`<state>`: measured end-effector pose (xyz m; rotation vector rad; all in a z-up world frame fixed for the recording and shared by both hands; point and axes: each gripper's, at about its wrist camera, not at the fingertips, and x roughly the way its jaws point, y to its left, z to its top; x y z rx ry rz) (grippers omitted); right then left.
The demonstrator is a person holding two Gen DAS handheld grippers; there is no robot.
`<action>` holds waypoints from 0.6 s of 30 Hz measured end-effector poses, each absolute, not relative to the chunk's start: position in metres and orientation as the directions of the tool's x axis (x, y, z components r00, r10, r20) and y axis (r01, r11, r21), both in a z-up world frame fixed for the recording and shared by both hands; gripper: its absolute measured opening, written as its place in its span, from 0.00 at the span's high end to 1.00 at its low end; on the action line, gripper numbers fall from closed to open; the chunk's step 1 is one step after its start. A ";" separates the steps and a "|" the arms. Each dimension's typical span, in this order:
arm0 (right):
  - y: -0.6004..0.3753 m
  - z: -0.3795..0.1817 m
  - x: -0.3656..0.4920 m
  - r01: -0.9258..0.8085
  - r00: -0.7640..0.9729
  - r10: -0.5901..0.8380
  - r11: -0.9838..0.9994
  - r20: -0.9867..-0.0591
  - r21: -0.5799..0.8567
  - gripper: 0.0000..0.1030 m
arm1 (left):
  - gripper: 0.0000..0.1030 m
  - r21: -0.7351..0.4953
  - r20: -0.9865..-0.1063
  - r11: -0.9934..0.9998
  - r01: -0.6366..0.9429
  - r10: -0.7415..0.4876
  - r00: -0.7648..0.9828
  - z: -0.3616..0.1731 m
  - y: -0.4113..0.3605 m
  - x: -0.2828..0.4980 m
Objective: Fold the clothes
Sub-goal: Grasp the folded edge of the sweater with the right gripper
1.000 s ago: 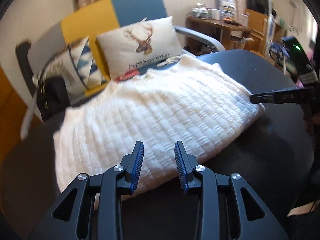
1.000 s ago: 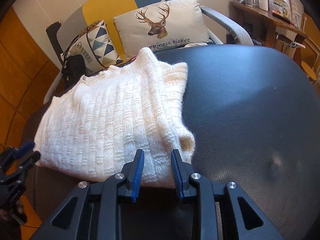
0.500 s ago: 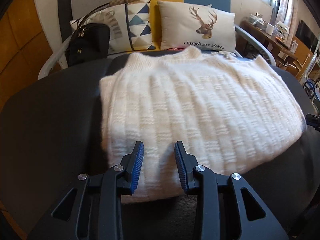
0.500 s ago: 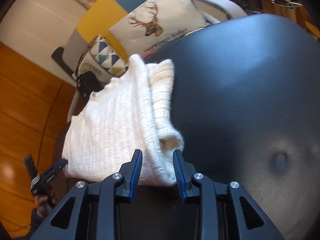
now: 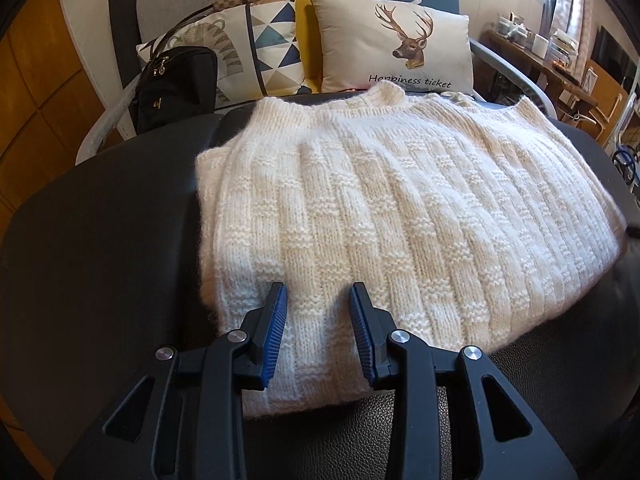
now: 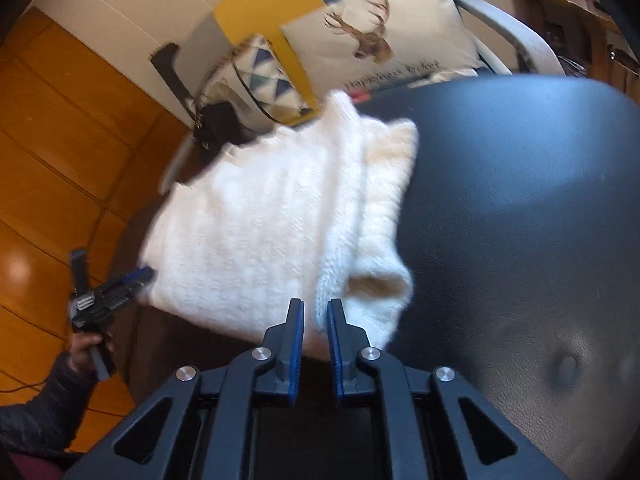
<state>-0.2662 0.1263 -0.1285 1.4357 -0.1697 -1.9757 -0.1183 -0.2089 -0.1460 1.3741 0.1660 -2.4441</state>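
Note:
A cream knitted sweater (image 5: 400, 208) lies folded on a black padded surface (image 5: 100, 240). My left gripper (image 5: 318, 300) hovers over the sweater's near edge, its blue pads apart with knit showing between them and no pinch visible. In the right wrist view the sweater (image 6: 260, 232) is blurred, with a rolled sleeve end at its near right corner. My right gripper (image 6: 316, 312) is closing there, its jaws narrow with a fold of the knit edge between the pads. In that view the left gripper (image 6: 136, 276) sits at the sweater's left edge.
Behind the surface stands a sofa with a deer cushion (image 5: 400, 44), a triangle-pattern cushion (image 5: 260, 40) and a black bag (image 5: 176, 80). A cluttered wooden desk (image 5: 560, 68) is at the far right. A person's hand (image 6: 86, 348) in a dark sleeve holds the left gripper.
The left gripper swung round to face the sweater's near edge, then held still. The right gripper's jaws narrowed onto the sweater's corner and its view tilted.

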 end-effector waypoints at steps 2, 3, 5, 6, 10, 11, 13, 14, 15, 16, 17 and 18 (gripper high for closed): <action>0.127 -0.142 -0.267 0.428 -0.141 -0.566 -0.775 -0.812 0.466 0.89 | 0.66 0.061 -0.847 -0.938 0.341 -0.229 -0.480 -0.145 -0.208 -0.119; 0.129 -0.144 -0.267 0.415 -0.140 -0.578 -0.772 -0.804 0.482 0.89 | 0.66 0.066 -0.845 -0.939 0.337 -0.232 -0.481 -0.145 -0.207 -0.118; 0.132 -0.143 -0.269 0.395 -0.144 -0.625 -0.747 -0.767 0.535 0.83 | 0.66 0.071 -0.845 -0.943 0.326 -0.231 -0.483 -0.145 -0.204 -0.119; 0.133 -0.142 -0.271 0.390 -0.144 -0.648 -0.732 -0.748 0.559 0.77 | 0.66 0.076 -0.845 -0.944 0.321 -0.232 -0.482 -0.145 -0.203 -0.120; 0.125 -0.143 -0.280 0.392 -0.114 -0.692 -0.690 -0.713 0.608 0.74 | 0.66 0.081 -0.848 -0.946 0.314 -0.231 -0.476 -0.146 -0.199 -0.121; 0.120 -0.144 -0.281 0.406 -0.105 -0.686 -0.691 -0.720 0.598 0.74 | 0.66 0.081 -0.849 -0.947 0.312 -0.230 -0.476 -0.146 -0.199 -0.121; 0.111 -0.145 -0.283 0.433 -0.088 -0.672 -0.691 -0.736 0.579 0.74 | 0.66 0.084 -0.850 -0.948 0.306 -0.229 -0.474 -0.146 -0.198 -0.121; 0.105 -0.145 -0.281 0.456 -0.100 -0.637 -0.712 -0.764 0.534 0.74 | 0.66 0.086 -0.851 -0.949 0.304 -0.228 -0.473 -0.147 -0.198 -0.121; 0.099 -0.145 -0.278 0.482 -0.123 -0.588 -0.740 -0.800 0.469 0.74 | 0.66 0.088 -0.852 -0.950 0.301 -0.228 -0.472 -0.147 -0.198 -0.122; 0.092 -0.143 -0.274 0.508 -0.149 -0.532 -0.764 -0.833 0.397 0.73 | 0.66 0.091 -0.852 -0.950 0.299 -0.229 -0.471 -0.147 -0.197 -0.122; 0.083 -0.141 -0.268 0.543 -0.179 -0.487 -0.774 -0.855 0.327 0.73 | 0.66 0.092 -0.852 -0.950 0.297 -0.230 -0.471 -0.148 -0.197 -0.123; 0.075 -0.139 -0.261 0.577 -0.213 -0.449 -0.774 -0.868 0.259 0.72 | 0.66 0.093 -0.852 -0.951 0.296 -0.230 -0.471 -0.148 -0.197 -0.123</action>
